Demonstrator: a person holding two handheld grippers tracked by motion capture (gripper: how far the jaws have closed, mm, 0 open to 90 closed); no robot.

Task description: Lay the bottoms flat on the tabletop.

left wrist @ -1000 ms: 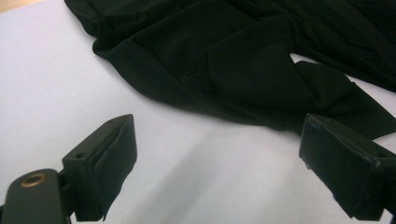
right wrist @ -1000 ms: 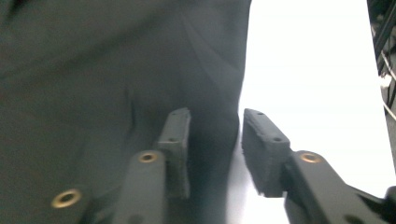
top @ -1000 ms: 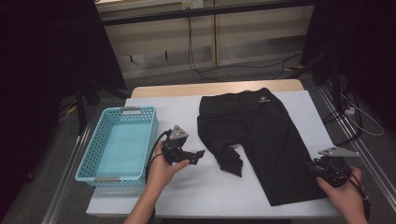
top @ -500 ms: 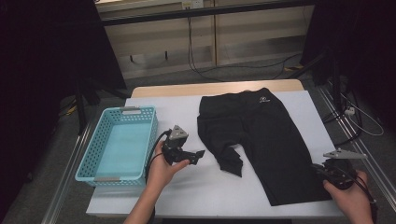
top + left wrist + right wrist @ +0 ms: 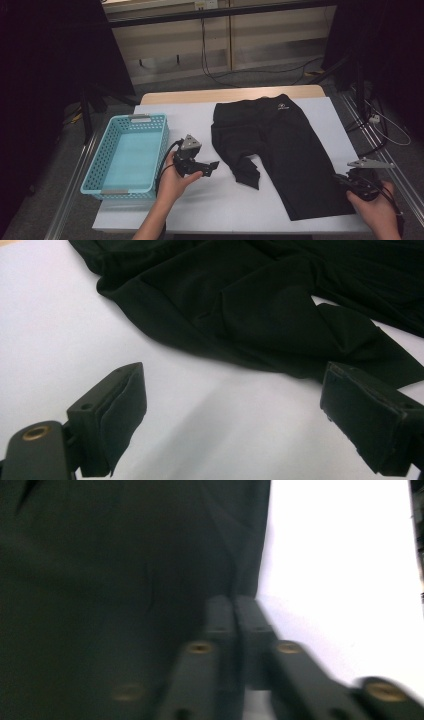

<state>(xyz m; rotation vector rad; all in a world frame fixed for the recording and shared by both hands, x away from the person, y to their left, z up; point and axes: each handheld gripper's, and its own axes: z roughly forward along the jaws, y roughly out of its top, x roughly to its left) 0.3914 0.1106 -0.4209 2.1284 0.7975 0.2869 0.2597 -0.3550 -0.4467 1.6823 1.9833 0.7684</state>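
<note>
Black shorts (image 5: 272, 150) lie spread on the white surface (image 5: 200, 210), waistband at the far side, one leg crumpled and folded over near the middle, the other leg laid long toward the near right corner. A turquoise basket (image 5: 95, 186) stands well to their left, nothing in it.

Left gripper (image 5: 207, 169): released, jaws wide apart, empty, hovering just beside the crumpled leg. Right gripper (image 5: 345, 182): jaws pressed together at the outer edge of the long leg near its hem; whether cloth is pinched between them cannot be told.

Judgement: the step in hand is taking hold of the shorts, apparently to fold them. The next move calls for the left gripper to advance onto the crumpled leg and clamp it.
</note>
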